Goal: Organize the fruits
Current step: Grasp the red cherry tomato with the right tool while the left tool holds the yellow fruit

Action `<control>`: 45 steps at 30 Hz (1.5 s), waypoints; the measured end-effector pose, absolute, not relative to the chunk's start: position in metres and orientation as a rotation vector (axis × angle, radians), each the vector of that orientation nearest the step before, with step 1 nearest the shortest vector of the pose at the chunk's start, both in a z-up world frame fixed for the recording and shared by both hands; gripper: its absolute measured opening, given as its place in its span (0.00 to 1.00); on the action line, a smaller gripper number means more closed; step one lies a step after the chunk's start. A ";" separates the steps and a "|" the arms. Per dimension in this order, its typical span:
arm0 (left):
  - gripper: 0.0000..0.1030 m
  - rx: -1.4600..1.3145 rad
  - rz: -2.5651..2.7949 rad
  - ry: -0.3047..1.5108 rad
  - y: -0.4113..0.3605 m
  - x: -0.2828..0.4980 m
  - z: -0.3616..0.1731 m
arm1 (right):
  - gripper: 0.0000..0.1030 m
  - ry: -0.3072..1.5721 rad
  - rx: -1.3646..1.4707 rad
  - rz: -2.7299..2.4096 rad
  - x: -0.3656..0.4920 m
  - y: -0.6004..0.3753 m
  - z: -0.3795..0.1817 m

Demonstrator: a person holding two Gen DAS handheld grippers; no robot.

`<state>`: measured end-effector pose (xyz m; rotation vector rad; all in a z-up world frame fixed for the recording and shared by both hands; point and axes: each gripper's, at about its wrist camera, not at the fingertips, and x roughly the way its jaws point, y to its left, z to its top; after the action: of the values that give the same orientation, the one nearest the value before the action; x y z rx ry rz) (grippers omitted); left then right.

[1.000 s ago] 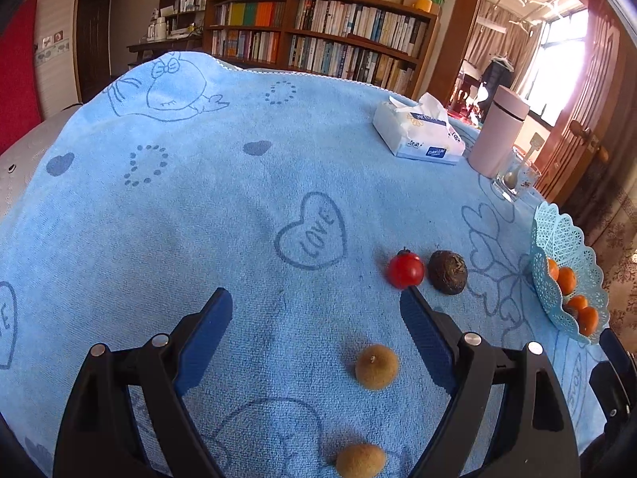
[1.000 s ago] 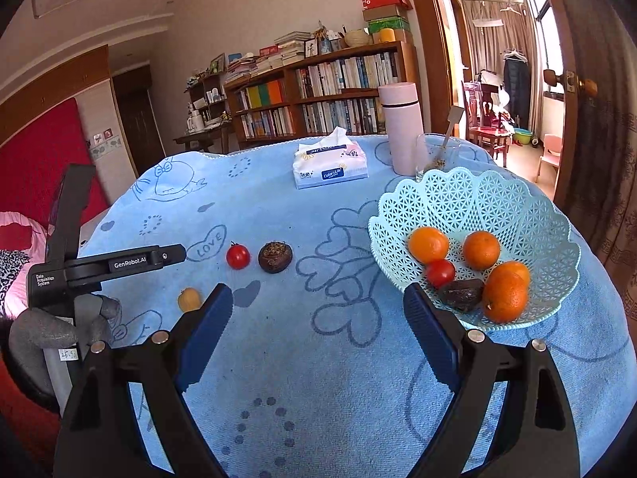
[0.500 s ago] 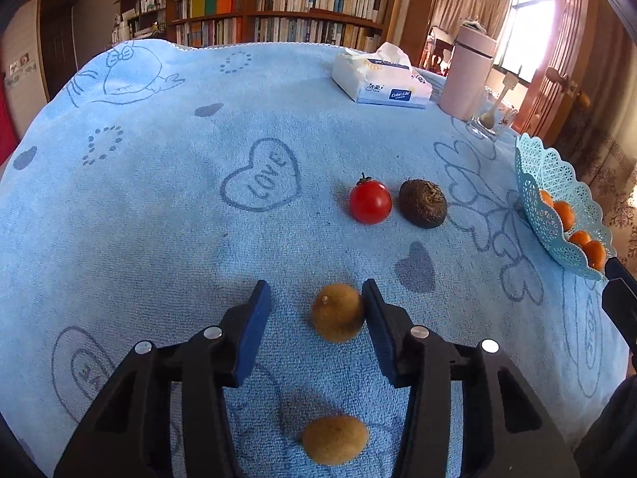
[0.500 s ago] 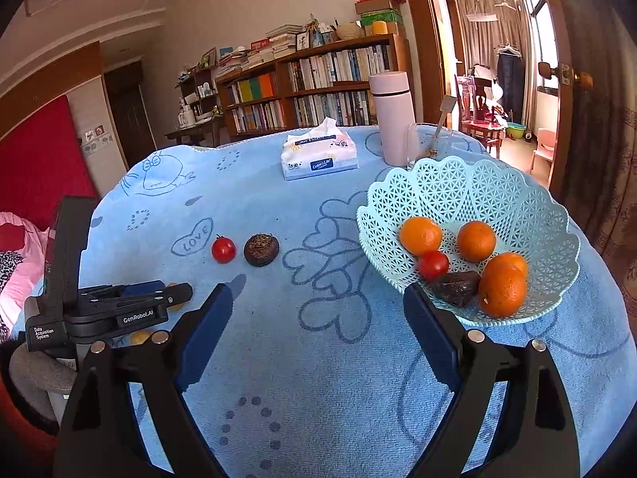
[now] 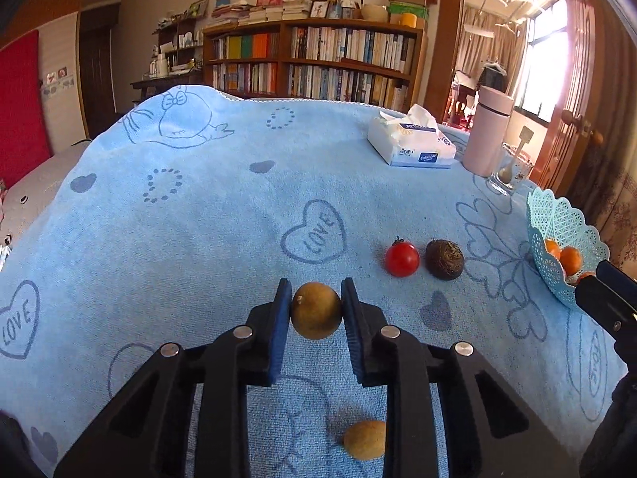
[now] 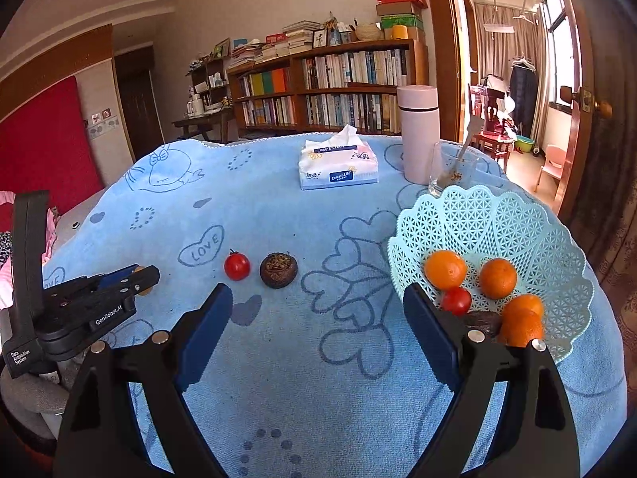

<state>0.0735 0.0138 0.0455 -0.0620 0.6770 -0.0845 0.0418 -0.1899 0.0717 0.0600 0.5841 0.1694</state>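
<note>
My left gripper (image 5: 315, 304) is shut on a round brown fruit (image 5: 315, 316) and holds it just above the blue cloth. A second brown fruit (image 5: 364, 439) lies on the cloth below it. A red tomato (image 5: 402, 259) and a dark wrinkled fruit (image 5: 444, 259) sit side by side to the right; both also show in the right wrist view, the tomato (image 6: 237, 265) left of the dark fruit (image 6: 278, 270). The mint lattice basket (image 6: 517, 231) holds oranges, a tomato and a dark fruit. My right gripper (image 6: 318, 310) is open and empty, left of the basket.
A tissue pack (image 6: 337, 165), a pink flask (image 6: 419, 133) and a glass with a spoon (image 6: 452, 169) stand at the far side of the table. The left gripper (image 6: 137, 279) shows at the left edge of the right wrist view. Bookshelves stand behind.
My left gripper closed on the round brown fruit and lifted it off the cloth. My right gripper stayed open and drew slightly closer to the basket.
</note>
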 end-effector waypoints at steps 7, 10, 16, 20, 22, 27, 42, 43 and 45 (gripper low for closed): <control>0.25 -0.088 -0.006 0.623 0.036 0.070 0.053 | 0.80 0.697 0.076 0.325 0.077 -0.151 0.058; 0.25 -0.115 0.017 0.618 0.043 0.071 0.055 | 0.73 0.745 0.093 0.370 0.093 -0.134 0.049; 0.25 -0.120 0.065 0.608 0.050 0.074 0.050 | 0.62 0.804 0.073 0.382 0.123 -0.106 0.031; 0.25 -0.151 0.085 0.629 0.059 0.081 0.042 | 0.59 0.844 0.068 0.326 0.142 -0.103 0.020; 0.25 -0.171 0.090 0.639 0.064 0.083 0.040 | 0.58 0.846 0.069 0.333 0.147 -0.101 0.018; 0.25 -0.196 0.084 0.656 0.068 0.086 0.036 | 0.58 0.868 0.013 0.298 0.159 -0.087 0.014; 0.25 -0.205 0.063 0.668 0.066 0.084 0.034 | 0.28 0.853 -0.081 0.227 0.160 -0.075 0.011; 0.25 -0.206 0.062 0.668 0.066 0.084 0.034 | 0.28 0.851 -0.071 0.232 0.158 -0.076 0.013; 0.25 -0.210 0.059 0.669 0.066 0.084 0.034 | 0.28 0.839 -0.056 0.245 0.152 -0.077 0.017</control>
<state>0.0842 0.0660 0.0340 -0.2095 0.6686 0.0586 0.1523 -0.0771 0.0173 -0.0557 0.8389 0.2448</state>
